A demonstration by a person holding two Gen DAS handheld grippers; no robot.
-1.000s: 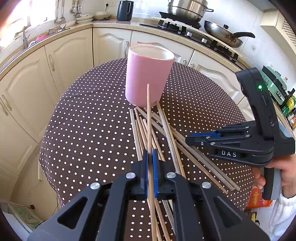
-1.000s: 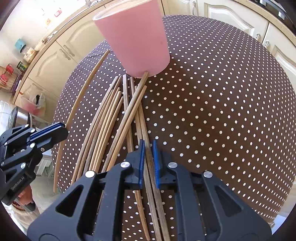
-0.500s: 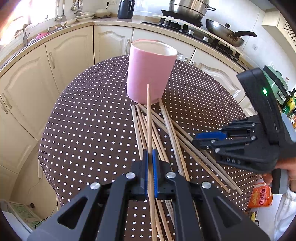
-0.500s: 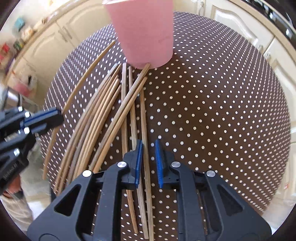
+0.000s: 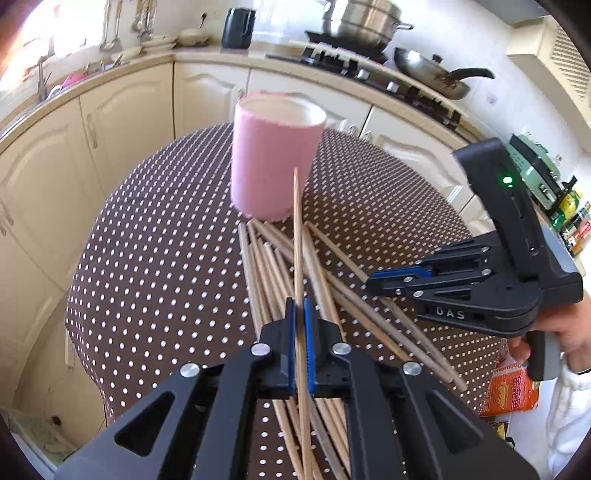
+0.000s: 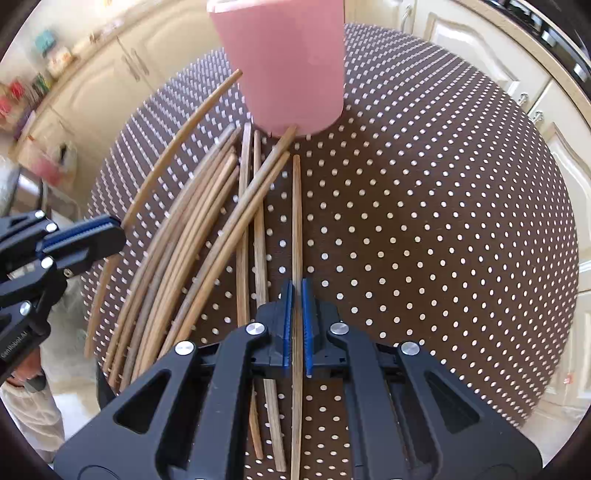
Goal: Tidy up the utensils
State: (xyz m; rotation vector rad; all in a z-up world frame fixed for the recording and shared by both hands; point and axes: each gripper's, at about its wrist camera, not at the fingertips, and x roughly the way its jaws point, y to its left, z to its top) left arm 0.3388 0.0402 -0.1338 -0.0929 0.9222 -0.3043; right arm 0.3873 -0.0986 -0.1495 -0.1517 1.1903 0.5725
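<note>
A pink cup [image 5: 275,158] [image 6: 291,62] stands upright at the far side of a round table with a brown dotted cloth [image 5: 155,266] [image 6: 424,221]. Several wooden chopsticks [image 5: 266,266] [image 6: 192,229] lie fanned in front of it. My left gripper [image 5: 299,314] is shut on one chopstick [image 5: 297,236], lifted and pointing toward the cup. My right gripper [image 6: 296,295] is shut on another chopstick [image 6: 296,221], which runs straight ahead toward the cup. The right gripper [image 5: 380,280] also shows at the right of the left wrist view, and the left gripper [image 6: 92,229] shows at the left edge of the right wrist view.
Cream kitchen cabinets [image 5: 122,122] curve around behind the table. A stove with a pot [image 5: 354,22] and a pan [image 5: 432,70] is on the counter at the back. A hand [image 5: 554,332] holds the right gripper's handle. An orange packet [image 5: 513,387] lies low at the right.
The right gripper's jaws, slightly apart around a chopstick half a second ago, have shut on it, and that chopstick now sits apart from the pile. The left gripper still holds its chopstick.
</note>
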